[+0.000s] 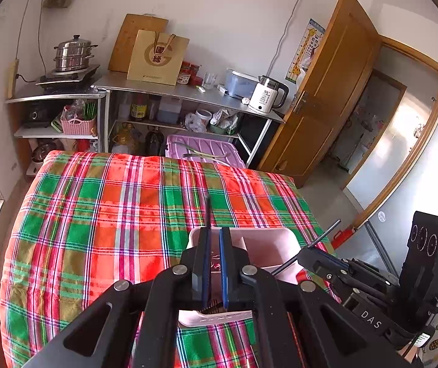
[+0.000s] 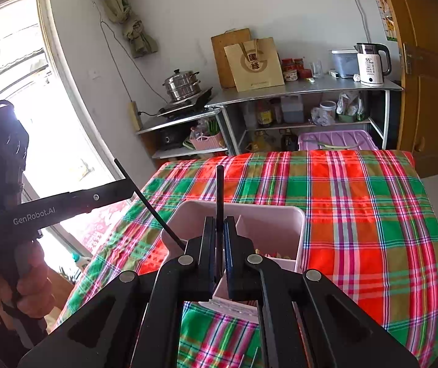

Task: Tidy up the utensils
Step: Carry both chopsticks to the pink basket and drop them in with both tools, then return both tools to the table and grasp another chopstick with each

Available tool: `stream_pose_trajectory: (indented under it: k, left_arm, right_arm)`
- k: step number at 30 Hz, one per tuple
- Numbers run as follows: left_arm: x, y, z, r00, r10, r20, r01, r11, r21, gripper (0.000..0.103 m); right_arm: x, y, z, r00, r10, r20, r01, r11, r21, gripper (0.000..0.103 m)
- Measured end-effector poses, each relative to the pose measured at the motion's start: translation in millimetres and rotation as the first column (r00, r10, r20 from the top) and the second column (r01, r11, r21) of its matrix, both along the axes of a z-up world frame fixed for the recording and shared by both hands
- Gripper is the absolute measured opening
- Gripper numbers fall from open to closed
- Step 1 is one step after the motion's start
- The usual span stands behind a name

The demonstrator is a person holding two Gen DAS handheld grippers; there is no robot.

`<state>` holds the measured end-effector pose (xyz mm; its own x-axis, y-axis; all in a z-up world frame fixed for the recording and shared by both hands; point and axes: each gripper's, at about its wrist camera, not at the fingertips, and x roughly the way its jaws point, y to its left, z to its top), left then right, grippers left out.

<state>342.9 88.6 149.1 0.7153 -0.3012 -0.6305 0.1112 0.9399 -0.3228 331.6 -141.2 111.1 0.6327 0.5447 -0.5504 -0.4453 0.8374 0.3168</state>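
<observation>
- The left gripper [image 1: 214, 239] is matte black, with two flat fingers [image 1: 225, 263] lined in blue padding.
- Round silver screws sit at its linkage joints.
- Seen from the right wrist, its side bar carries white "GenRobot.AI" lettering.
- The right gripper [image 2: 220, 230] has the same black frame, blue pads and silver screws; "DAS" is printed in white on its body.
- A small green light glows on its black rear module, possibly a camera housing.
- The person's left hand [image 2: 30, 288] shows bare skin.

You can read "國緣" on the tan paper bag [image 1: 157, 58] at upper centre, "55°" on the white kettle [image 2: 370, 66] at upper right, "DAS" on the right gripper [image 1: 311, 253] at lower right, and "GenRobot.AI" on the left gripper [image 2: 128, 188] at left.
</observation>
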Motion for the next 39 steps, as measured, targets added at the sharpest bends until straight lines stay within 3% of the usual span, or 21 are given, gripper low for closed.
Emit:
stream_pose_trajectory:
  k: [3,5,15,22,30,39]
  left_arm:
    - [-6,1,4,1.000,0.004,0.013,-0.004,1.000,0.008,0.015]
    - [-13,1,7,0.999,0.011,0.035,-0.012,1.000,0.017,0.024]
    - [-87,-2,22,0.987,0.021,0.158,-0.030,0.998,0.052,0.024]
    - [-148,-21,8,0.979,-0.017,0.201,0.005,0.998,0.062,0.024]
    - [-187,-50,-30,0.983,-0.089,0.161,0.083,0.996,0.040,0.024]
    - [-181,-70,-67,0.992,-0.114,0.051,0.112,0.993,0.041,0.024]
  right_arm:
    - [-7,-2,5,1.000,0.005,0.020,-0.005,1.000,-0.002,0.018]
    - [-13,-6,10,0.999,0.002,0.036,-0.002,1.000,-0.005,0.018]
    - [-68,-36,23,0.993,-0.026,0.117,0.027,1.000,-0.011,0.019]
    - [-115,-68,15,0.987,-0.064,0.147,0.069,0.997,-0.029,0.019]
    - [-147,-89,-12,0.989,-0.096,0.116,0.103,0.993,-0.055,0.019]
    - [-145,-103,-37,0.990,-0.125,0.058,0.129,0.990,-0.060,0.019]
